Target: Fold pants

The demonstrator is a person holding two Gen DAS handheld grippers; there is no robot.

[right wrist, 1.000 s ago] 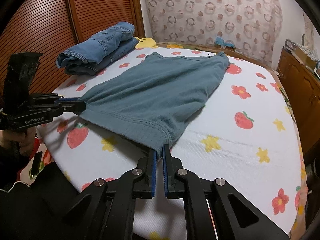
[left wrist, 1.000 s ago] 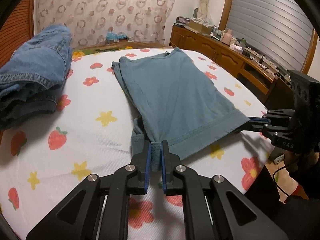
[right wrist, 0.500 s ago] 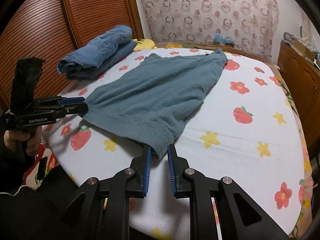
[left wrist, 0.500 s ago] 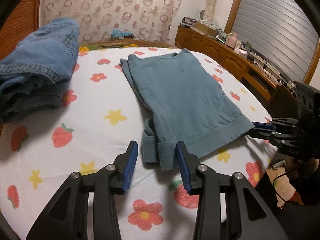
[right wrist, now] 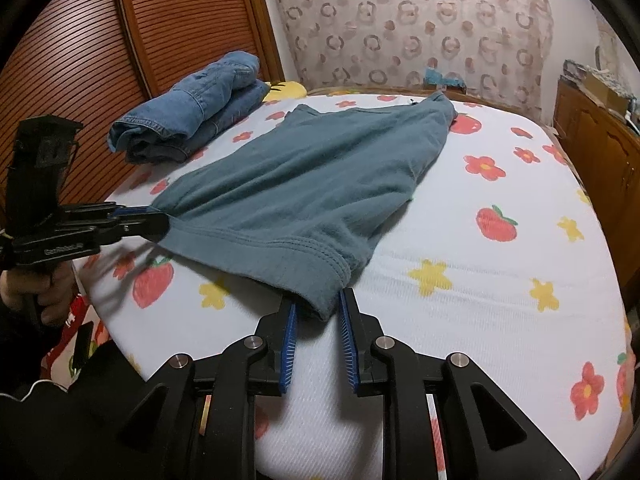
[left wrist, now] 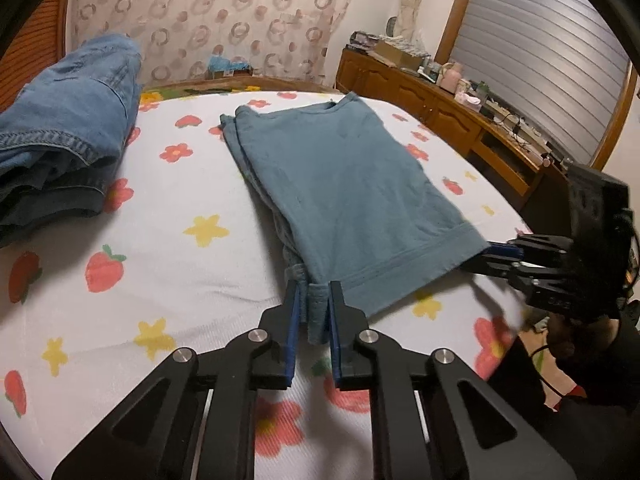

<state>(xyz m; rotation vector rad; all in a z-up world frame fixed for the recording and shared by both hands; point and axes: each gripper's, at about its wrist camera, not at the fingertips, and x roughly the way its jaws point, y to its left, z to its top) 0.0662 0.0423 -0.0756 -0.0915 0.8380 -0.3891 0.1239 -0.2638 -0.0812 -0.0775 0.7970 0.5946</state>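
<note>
The teal pants (left wrist: 344,184) lie folded flat on the bed, waistband end toward me; they also show in the right wrist view (right wrist: 296,184). My left gripper (left wrist: 313,312) is open, its pads straddling the near left corner of the hem without pinching it. My right gripper (right wrist: 318,314) is open too, with the other hem corner hanging loose between its pads. Each gripper shows in the other's view, the right one (left wrist: 500,254) and the left one (right wrist: 136,220), at the hem corners.
A stack of folded blue jeans (left wrist: 64,136) sits at the bed's left side, also in the right wrist view (right wrist: 192,116). The bed has a white sheet with flowers and strawberries (left wrist: 160,240). A wooden cabinet with clutter (left wrist: 440,96) runs along the right. A slatted wooden door (right wrist: 120,40) stands behind the jeans.
Both grippers were shut on the hem corners a second ago and have opened, letting the hem drop onto the bed. The left jaws have since narrowed around the corner.
</note>
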